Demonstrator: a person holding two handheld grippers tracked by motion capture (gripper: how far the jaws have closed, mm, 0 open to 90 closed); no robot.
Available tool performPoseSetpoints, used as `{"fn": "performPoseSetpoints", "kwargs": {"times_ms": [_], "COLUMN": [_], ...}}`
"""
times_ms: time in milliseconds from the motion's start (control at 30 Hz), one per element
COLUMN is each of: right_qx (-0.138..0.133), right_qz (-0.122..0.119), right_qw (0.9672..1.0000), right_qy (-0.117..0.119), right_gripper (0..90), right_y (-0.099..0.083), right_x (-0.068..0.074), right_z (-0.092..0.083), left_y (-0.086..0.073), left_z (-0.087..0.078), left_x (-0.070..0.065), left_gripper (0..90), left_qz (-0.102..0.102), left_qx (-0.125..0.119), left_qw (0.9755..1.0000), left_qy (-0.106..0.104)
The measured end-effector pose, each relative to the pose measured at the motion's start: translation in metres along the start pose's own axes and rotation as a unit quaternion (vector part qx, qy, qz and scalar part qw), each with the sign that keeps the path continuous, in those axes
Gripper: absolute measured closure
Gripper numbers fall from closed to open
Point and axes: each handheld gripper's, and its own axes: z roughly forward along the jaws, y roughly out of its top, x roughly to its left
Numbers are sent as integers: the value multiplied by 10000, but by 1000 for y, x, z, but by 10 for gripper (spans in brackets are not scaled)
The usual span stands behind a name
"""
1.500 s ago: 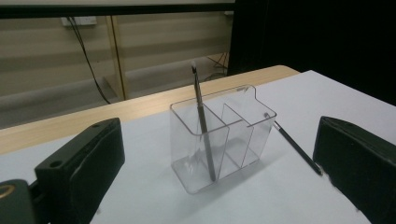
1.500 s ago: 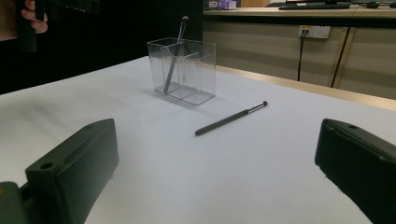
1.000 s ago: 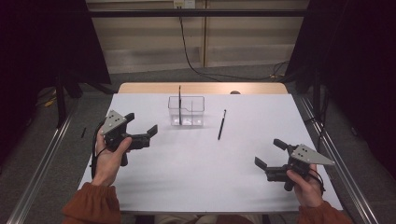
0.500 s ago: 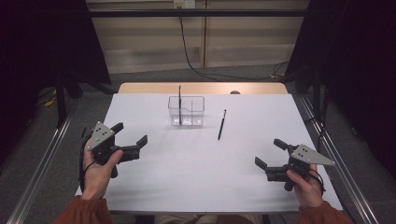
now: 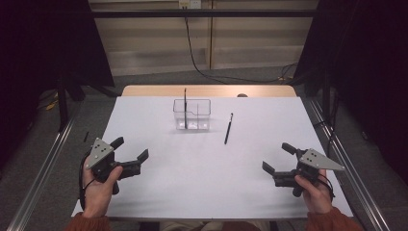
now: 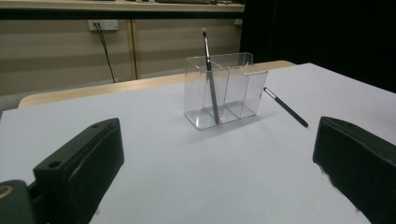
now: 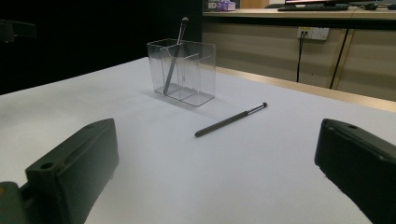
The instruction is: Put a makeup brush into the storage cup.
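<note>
Drawn back toward the person over the last second, the left gripper (image 5: 131, 156) now sits low at the near left of the white worktop (image 5: 202, 183), well apart from the clear organiser (image 5: 192, 114) beside which it stood earlier. Its jaws are spread wide and hold nothing. The right gripper (image 5: 278, 159) has kept its place at the near right edge, jaws likewise spread and empty.

One makeup brush (image 5: 185, 107) stands nearly upright in the left compartment of the organiser, its tip rising above the rim; in the left gripper view the same brush (image 6: 210, 77) leans slightly against the divider. A second brush (image 5: 228, 128) lies flat on the worktop just to the right of the organiser, apart from it, its pale ferrule end pointing away from the person. In the right gripper view this loose brush (image 7: 230, 120) lies between the jaws' line of sight and the organiser (image 7: 183, 71).

Judged from this layout, one brush is stowed and the left hand has retired from that placement. The brush on the worktop is the remaining item, and it lies nearer the right gripper, which looks better placed to collect it.
</note>
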Motion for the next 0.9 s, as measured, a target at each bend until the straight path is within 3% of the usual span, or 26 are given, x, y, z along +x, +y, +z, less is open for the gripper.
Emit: {"fn": "performPoseSetpoints", "kwargs": {"times_ms": [233, 567, 900], "right_qx": [-20, 2, 11], "right_qz": [12, 9, -38], "right_qw": [10000, 10000, 9999], "right_qy": [-44, -92, -141], "right_gripper": [0, 0, 0], "right_y": [0, 0, 0], "right_x": [0, -1, -3], "right_z": [-1, -3, -12], "left_y": [-12, -24, -27], "left_z": [-7, -19, -28], "left_x": [0, -1, 0], "left_gripper": [24, 24, 24], "left_qz": [17, -83, -54], "left_qx": [59, 119, -14], "left_qw": [9999, 9999, 9999], "left_qy": [116, 74, 91]}}
